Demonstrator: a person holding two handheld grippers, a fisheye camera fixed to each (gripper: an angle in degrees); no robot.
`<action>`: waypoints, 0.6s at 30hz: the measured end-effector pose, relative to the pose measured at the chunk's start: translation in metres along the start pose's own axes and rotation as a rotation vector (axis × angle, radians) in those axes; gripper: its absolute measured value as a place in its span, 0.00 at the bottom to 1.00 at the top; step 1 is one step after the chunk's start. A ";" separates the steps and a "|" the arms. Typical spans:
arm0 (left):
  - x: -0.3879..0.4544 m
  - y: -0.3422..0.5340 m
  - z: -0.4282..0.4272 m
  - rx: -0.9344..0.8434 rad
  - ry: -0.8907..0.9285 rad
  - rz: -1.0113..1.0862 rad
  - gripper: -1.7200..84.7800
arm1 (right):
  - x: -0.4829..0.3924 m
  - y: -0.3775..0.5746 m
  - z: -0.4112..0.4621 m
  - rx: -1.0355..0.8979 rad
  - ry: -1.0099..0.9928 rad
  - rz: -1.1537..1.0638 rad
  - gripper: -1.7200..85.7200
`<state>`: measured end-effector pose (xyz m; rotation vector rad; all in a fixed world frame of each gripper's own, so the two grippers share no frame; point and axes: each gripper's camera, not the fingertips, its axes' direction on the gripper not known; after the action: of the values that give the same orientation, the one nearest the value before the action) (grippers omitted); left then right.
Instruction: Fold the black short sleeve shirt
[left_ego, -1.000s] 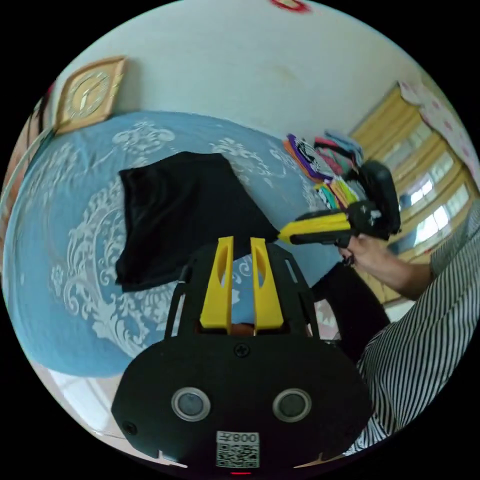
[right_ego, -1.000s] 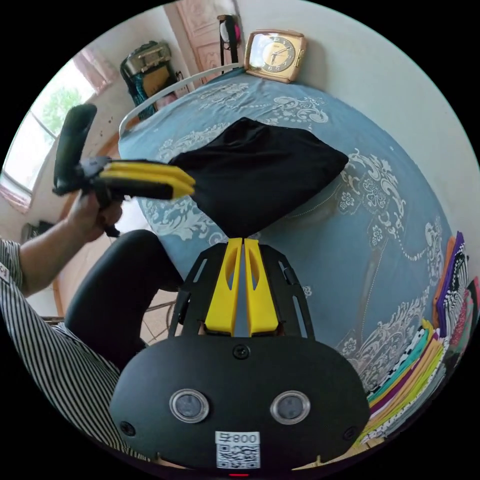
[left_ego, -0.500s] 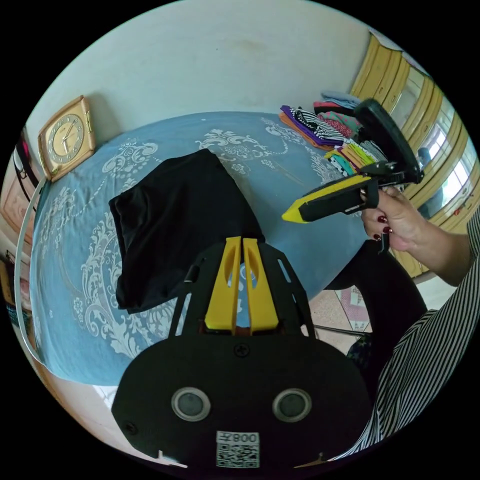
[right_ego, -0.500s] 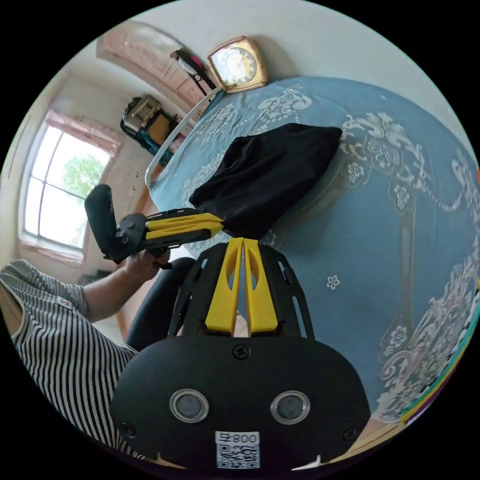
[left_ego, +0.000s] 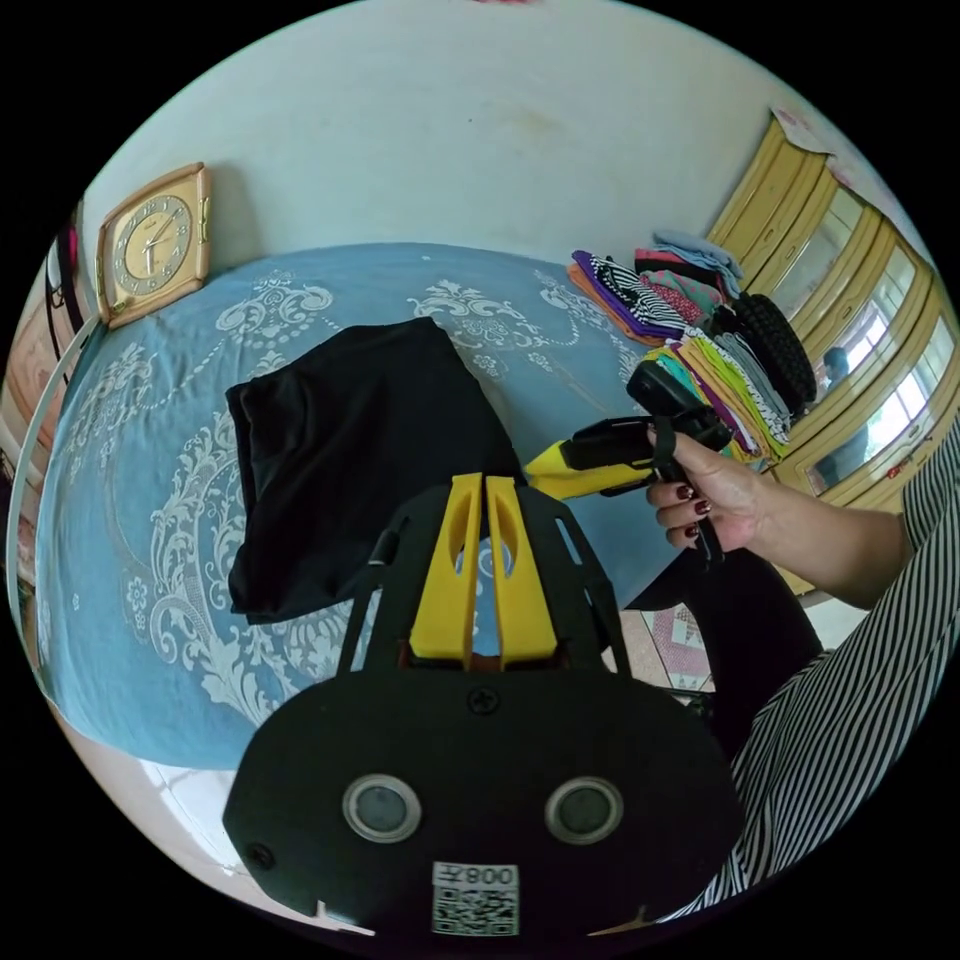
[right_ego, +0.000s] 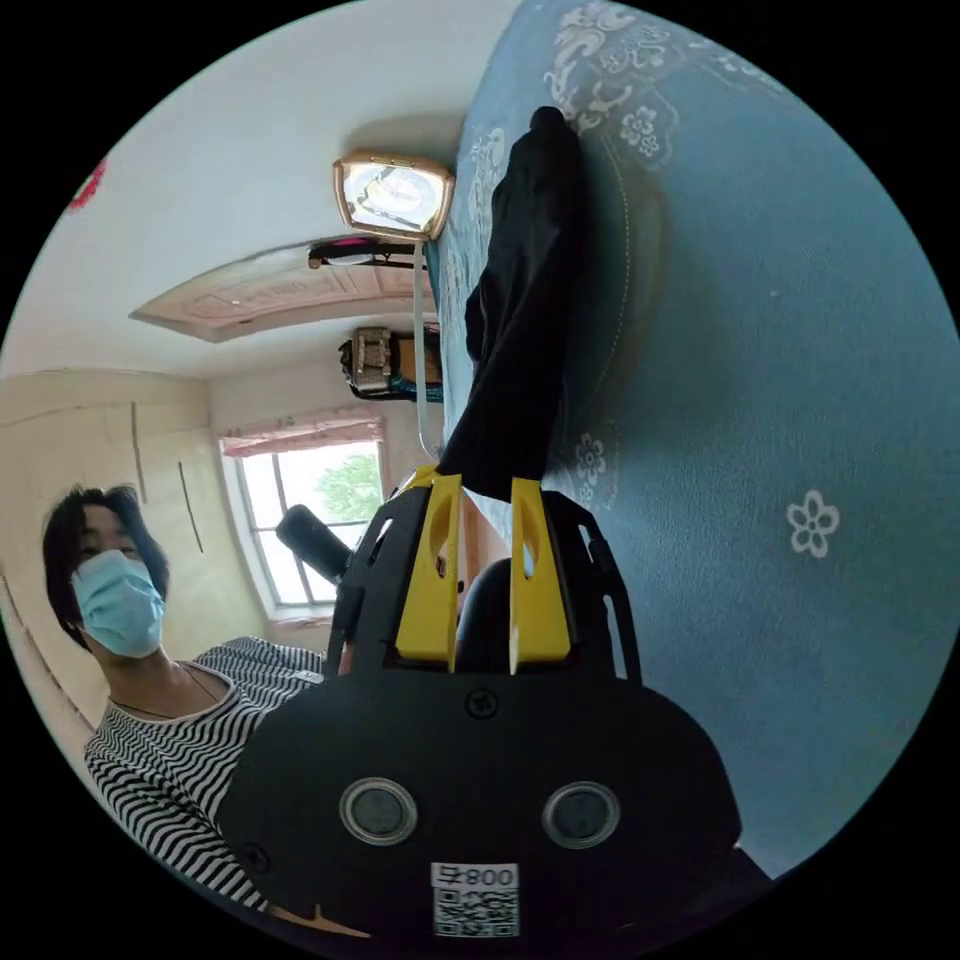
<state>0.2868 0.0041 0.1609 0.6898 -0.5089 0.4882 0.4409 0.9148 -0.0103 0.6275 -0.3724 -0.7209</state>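
Cloth lies before us: the folded black short sleeve shirt (left_ego: 350, 450) rests on the blue bedspread with white floral pattern (left_ego: 130, 560), reaching from the middle of the left gripper view toward ten o'clock. In that view our left gripper (left_ego: 485, 485) sits at centre with its yellow jaws pressed nearly together, only a thin slit between them and no cloth in it, the tips at the shirt's near edge. At three o'clock a hand (left_ego: 715, 490) holds our right gripper (left_ego: 535, 468), whose yellow tip touches the shirt's near corner. In the right gripper view, the right gripper (right_ego: 478, 488) has its jaws spread apart, and the shirt's dark corner (right_ego: 500, 470) hangs just at the tips; we cannot tell whether it lies between them. A square gold-framed clock (left_ego: 155, 245) leans on the wall at ten o'clock, and a stack of folded colourful clothes (left_ego: 700, 340) sits at two o'clock.
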 end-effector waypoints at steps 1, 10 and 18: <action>-0.003 0.002 -0.001 0.003 0.001 -0.002 0.03 | 0.013 0.003 0.009 -0.002 -0.020 0.009 0.12; -0.029 0.017 -0.003 -0.039 0.022 0.027 0.03 | 0.099 0.038 0.075 0.018 -0.181 0.085 0.13; -0.066 0.030 -0.006 -0.087 0.036 0.040 0.03 | 0.138 0.060 0.134 -0.013 -0.131 0.084 0.08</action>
<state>0.2205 0.0117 0.1318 0.5874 -0.5075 0.5119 0.4978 0.7983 0.1446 0.5506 -0.5113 -0.6848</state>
